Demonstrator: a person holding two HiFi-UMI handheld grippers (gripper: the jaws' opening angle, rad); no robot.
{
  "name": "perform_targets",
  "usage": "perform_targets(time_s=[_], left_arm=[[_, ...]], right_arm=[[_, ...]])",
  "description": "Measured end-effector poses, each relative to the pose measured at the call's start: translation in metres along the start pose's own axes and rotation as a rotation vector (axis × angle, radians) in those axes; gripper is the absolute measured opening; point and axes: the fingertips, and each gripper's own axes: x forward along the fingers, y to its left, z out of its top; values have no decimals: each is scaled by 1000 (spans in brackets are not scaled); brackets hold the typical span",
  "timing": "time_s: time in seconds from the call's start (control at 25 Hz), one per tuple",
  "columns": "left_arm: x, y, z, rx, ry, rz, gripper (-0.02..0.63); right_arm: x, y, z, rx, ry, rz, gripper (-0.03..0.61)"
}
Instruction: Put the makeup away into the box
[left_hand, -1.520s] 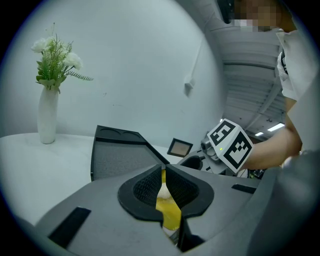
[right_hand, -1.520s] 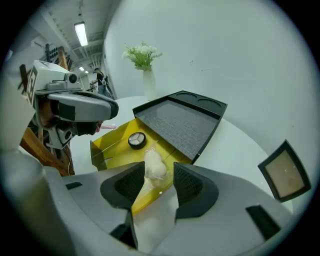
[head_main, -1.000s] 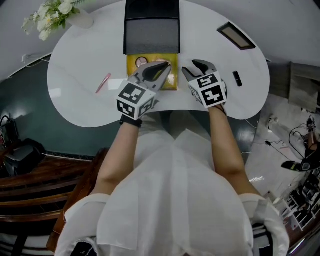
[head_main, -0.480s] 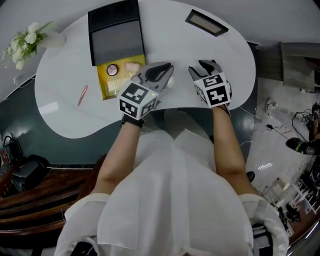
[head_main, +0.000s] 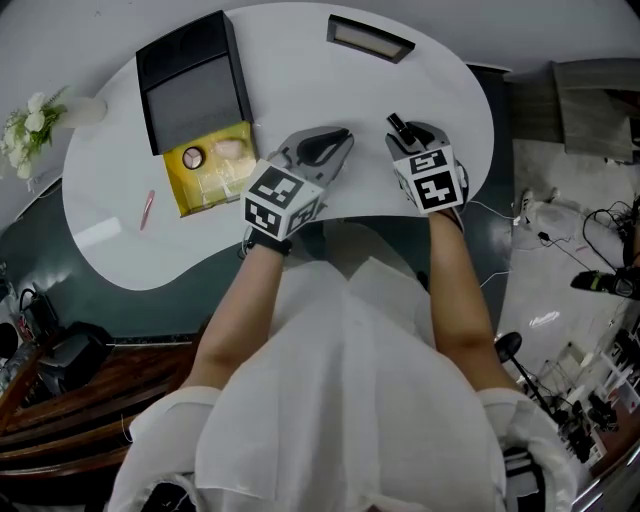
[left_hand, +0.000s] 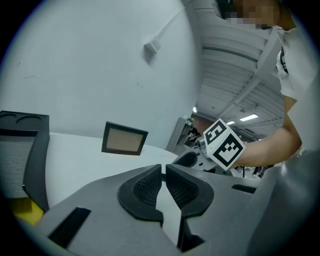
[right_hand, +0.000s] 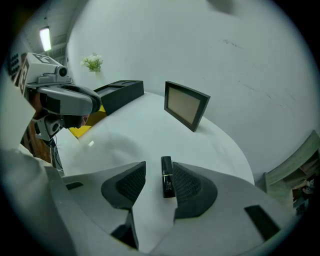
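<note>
A black lipstick tube (right_hand: 167, 182) lies flat on the white table (head_main: 300, 80), between the jaws of my right gripper (right_hand: 159, 166). It rests close to the right-hand pad without being pinched; the jaws stand open. In the head view the lipstick (head_main: 396, 123) shows just at the tip of the right gripper (head_main: 408, 133). My left gripper (head_main: 343, 142) hovers beside it over the table, jaws shut with nothing in them (left_hand: 163, 167). The black box (head_main: 190, 85) with its yellow inside (head_main: 212, 178) sits far left, holding a round compact (head_main: 193, 157).
A dark-framed mirror (head_main: 370, 38) stands at the table's far edge, also seen ahead of the right gripper (right_hand: 186, 105). A pink stick (head_main: 147, 208) lies left of the box. White flowers (head_main: 30, 125) stand at the far left. The table's curved edge runs close under both hands.
Both grippers have moved right, away from the box. The lipstick, earlier off to the right of the right gripper, now lies between its jaws. The box has slid left in the head view.
</note>
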Motion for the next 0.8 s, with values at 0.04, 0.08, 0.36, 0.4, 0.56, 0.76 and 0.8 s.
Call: perform_targets(time_s=[0.04,0.08,0.36,0.4,0.56,0.76,0.8], left_arm=[[4,-2,0,1,4,-4,35],[8,-4,0,2,9,-8,35],[27,-6,0,0,33,-20,35],[29,-5,0,0,34,-20,35],[33,-3,1,2,39,-18,35],[29,0,1,-1,36,-7,35],[28,1,1,-2,34,-4,35]], right_arm=[[1,-3,-3,1,3,0,164],[2,-6,-5,2,6,1,163],[13,-16,-13,-17,29,29,146],[15,-15,-14,-23,34,38,143],[23,-13,-17,-48,52,55,133],[26,-11,-20,-78,72,53,116],[26,-12,-20,-81,74,50,101]])
